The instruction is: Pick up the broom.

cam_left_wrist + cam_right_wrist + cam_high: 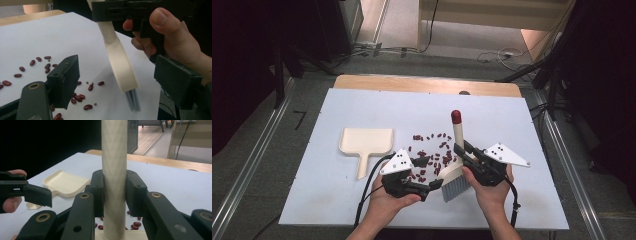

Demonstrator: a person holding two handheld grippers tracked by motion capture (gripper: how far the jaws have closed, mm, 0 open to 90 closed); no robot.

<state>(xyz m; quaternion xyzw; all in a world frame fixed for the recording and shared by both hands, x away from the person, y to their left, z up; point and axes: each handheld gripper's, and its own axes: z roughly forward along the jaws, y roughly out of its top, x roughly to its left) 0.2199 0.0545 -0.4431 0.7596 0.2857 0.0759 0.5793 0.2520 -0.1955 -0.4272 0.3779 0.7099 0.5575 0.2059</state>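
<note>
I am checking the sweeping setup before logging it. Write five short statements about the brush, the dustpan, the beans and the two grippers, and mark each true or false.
1. The right gripper is shut on the brush handle. True.
2. The dustpan is held by the left gripper. False: it lies on the white table, apart from both grippers, and the left gripper's jaws are open with nothing pressed between them.
3. Red beans lie scattered on the table to the right of the dustpan. True.
4. The beans are already gathered in the dustpan. False: the pan is empty.
5. The brush handle has a red tip. True.
</note>
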